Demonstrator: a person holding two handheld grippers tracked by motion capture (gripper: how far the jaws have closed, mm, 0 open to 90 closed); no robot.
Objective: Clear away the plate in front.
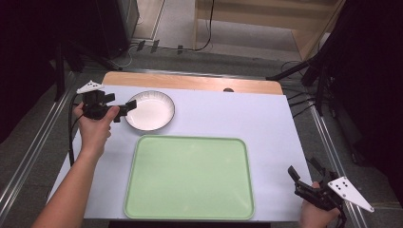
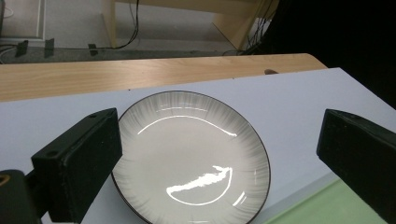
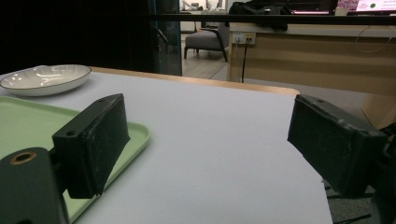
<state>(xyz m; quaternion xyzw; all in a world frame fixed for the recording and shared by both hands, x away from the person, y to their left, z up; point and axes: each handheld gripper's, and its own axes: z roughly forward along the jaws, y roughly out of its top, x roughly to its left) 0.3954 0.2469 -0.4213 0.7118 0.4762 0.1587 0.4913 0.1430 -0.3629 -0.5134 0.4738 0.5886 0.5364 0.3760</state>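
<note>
Reaching toward the white plate [image 1: 150, 110], the left gripper [image 1: 124, 110] arrives at its near-left rim with its jaws spread wide; in the left gripper view the plate [image 2: 191, 156] sits between the two black jaws, none of it clamped yet. That wide stance looks like a way to let the jaws straddle the dark rim before closing, so the step in hand seems to be the approach for a pick-up. The plate stands empty and flat, just beyond the far-left corner of the green tray [image 1: 189, 176], close to it but apart. The tray is bare, which suggests it waits as the place for the plate. The right gripper [image 1: 300, 179] idles well away from the plate, off the tray's near-right corner at the table's edge, its jaws parted and holding nothing; it seems parked there to stay clear of the work. The right gripper view looks across the tray [image 3: 28, 128] to the plate [image 3: 45, 79] beyond.

A pale sheet [image 1: 247, 118] covers the table, with a strip of bare wood [image 1: 190, 81] showing past the plate. Cables run over the floor beyond, and dark stands flank the table
</note>
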